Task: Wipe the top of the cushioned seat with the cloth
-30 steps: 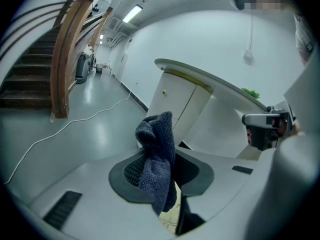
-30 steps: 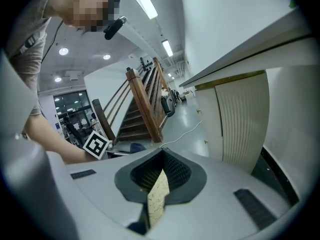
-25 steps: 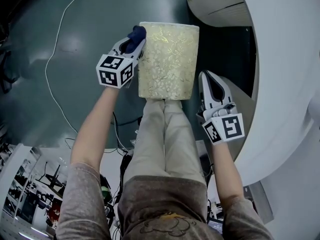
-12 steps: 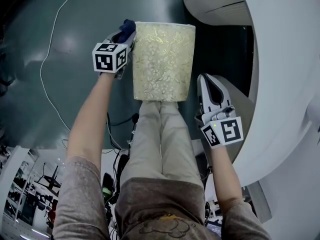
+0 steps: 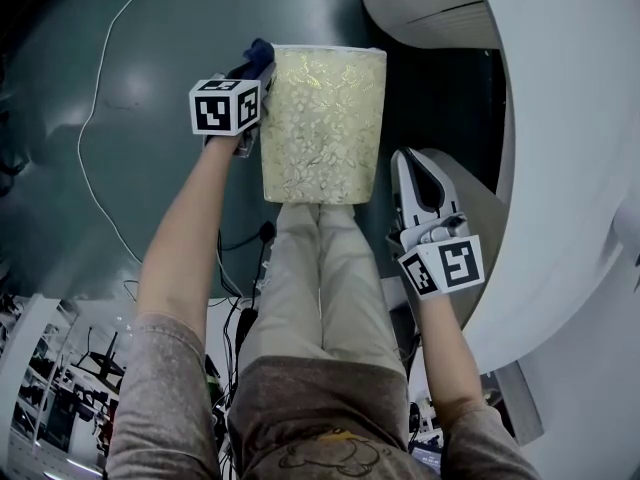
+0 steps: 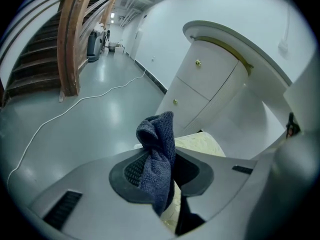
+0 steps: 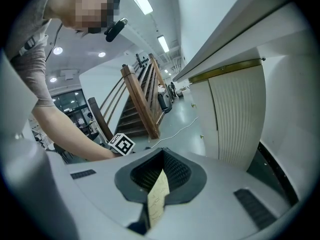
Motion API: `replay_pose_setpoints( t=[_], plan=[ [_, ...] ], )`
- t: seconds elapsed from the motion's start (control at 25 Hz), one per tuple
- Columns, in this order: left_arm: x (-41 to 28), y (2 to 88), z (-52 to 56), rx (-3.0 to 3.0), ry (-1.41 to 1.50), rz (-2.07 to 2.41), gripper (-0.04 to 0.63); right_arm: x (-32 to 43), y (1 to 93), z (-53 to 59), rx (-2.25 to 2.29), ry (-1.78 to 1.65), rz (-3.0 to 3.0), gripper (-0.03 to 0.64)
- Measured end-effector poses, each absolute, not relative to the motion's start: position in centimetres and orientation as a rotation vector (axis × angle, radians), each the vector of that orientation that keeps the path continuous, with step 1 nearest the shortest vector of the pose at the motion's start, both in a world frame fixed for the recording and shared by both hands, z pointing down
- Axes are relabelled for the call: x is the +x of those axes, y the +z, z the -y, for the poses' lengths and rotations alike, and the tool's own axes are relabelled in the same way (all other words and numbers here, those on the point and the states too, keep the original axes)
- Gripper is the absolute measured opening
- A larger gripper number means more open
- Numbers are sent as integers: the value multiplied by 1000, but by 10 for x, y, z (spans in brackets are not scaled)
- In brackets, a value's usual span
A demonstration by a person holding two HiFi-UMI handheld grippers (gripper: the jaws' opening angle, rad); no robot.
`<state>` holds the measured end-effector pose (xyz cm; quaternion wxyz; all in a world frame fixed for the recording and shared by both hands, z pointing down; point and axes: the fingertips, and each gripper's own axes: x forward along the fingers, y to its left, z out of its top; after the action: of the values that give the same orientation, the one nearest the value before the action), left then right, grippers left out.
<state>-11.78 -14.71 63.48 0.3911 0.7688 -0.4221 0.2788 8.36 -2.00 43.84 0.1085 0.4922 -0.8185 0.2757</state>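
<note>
The cushioned seat [image 5: 322, 123] has a cream top with a gold flower pattern and stands in front of the person's knees. My left gripper [image 5: 254, 68] is at the seat's far left corner, shut on a dark blue cloth [image 5: 259, 54]. In the left gripper view the cloth [image 6: 157, 149] bunches up between the jaws of that gripper [image 6: 160, 171], with the seat [image 6: 201, 145] just beyond. My right gripper [image 5: 420, 180] hangs to the right of the seat, apart from it, shut and holding nothing. A sliver of the seat [image 7: 158, 200] shows below its jaws [image 7: 159, 176].
A white curved cabinet [image 5: 560, 118] with gold knobs stands close on the right. A white cable [image 5: 98, 118] trails over the grey floor at left. The person's legs [image 5: 320, 278] reach the seat's near edge. A wooden staircase [image 6: 75, 34] rises far left.
My left gripper with the cloth has slid a little along the seat's left edge toward the far corner and turned its cube. The right gripper has barely moved.
</note>
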Motion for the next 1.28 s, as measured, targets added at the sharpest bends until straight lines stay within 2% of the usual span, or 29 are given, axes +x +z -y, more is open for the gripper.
replay_pose_setpoints(
  t=[1.28],
  plan=[
    [93, 617, 130, 2088, 513, 688, 98, 115, 439, 16, 1509, 844, 2371, -2]
  ],
)
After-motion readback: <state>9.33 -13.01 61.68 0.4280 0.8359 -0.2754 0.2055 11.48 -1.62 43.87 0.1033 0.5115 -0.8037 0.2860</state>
